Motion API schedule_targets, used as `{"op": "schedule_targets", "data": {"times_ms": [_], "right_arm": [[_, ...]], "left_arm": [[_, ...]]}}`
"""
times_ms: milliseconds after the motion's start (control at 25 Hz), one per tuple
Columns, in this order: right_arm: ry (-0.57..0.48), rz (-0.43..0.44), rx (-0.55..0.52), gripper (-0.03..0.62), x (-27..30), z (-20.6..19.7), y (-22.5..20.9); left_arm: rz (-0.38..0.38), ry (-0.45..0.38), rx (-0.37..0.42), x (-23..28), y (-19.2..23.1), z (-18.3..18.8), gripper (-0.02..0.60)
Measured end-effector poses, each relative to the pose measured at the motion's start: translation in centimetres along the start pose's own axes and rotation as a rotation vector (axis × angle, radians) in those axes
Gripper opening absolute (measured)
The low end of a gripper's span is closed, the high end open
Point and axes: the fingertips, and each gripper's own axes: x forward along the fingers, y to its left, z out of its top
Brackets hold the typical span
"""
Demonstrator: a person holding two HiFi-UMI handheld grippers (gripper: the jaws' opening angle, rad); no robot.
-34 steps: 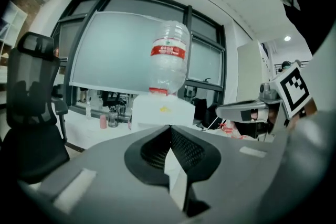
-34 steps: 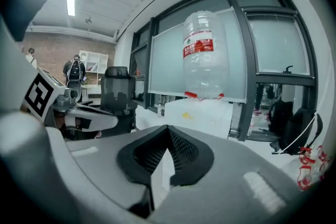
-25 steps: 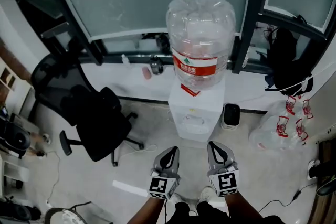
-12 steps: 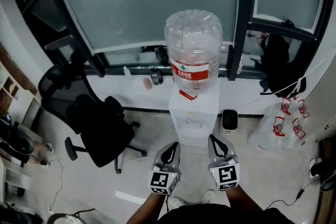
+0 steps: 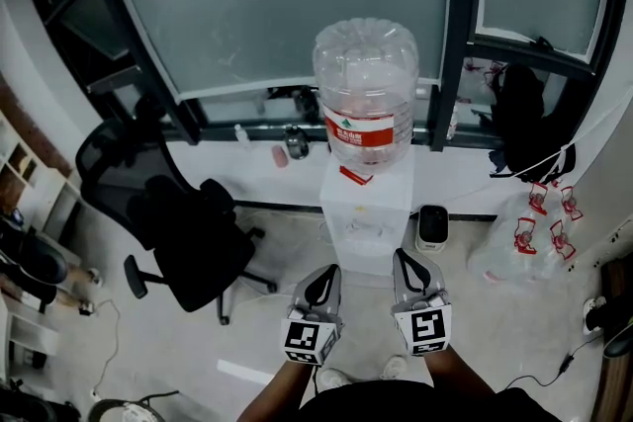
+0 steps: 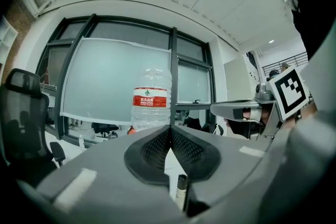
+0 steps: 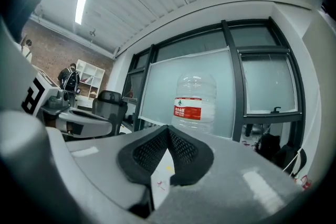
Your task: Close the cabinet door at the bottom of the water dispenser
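Where the water dispenser (image 5: 366, 212) stands: centre of the head view, against the window sill; white body upright, long axis vertical, bottle (image 5: 366, 89) seated on top; its front faces the lower edge of the frame, toward the person.
Cabinet door: low on that front face, going by the task; hidden by the steep angle and the grippers, so whether it is ajar or shut cannot be told.
Left gripper (image 5: 322, 284): lower centre of the frame; jaws pressed together with nothing between them; aimed level at the dispenser.
Right gripper (image 5: 408, 272): just beside its twin; jaws likewise together and empty.
Why held so: probably because a blunt, closed tip suits pushing a door; both are near the dispenser but apart from it.
Office chair (image 5: 188, 222): left of the dispenser, well apart.
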Motion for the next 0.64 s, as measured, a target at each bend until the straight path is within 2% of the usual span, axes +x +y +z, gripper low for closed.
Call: {"op": "schedule_targets", "data": {"times_ms": [200,360,480,640], "right_arm": [[-0.007,0.001,0.012,0.003,-0.4,0.0,0.4],[-0.007,-0.001,0.009,0.003,-0.4,-0.2,0.4],[-0.007,0.0,0.006,0.002,-0.6,0.0,0.4],[-0.004,0.002,0.006,0.002,-0.8,-0.2,0.6]], "left_arm": [[-0.016,0.049,-0.011,-0.7,-0.9,-0.5,0.018],[-0.008,0.021,0.005,-0.9,-0.8,-0.3,0.017],[-0.008,0.048,0.0,-1.2,-1.0,-0.6,0.018],[0.018,0.036,0.009,-1.3,-0.6,-0.6,0.018]]}}
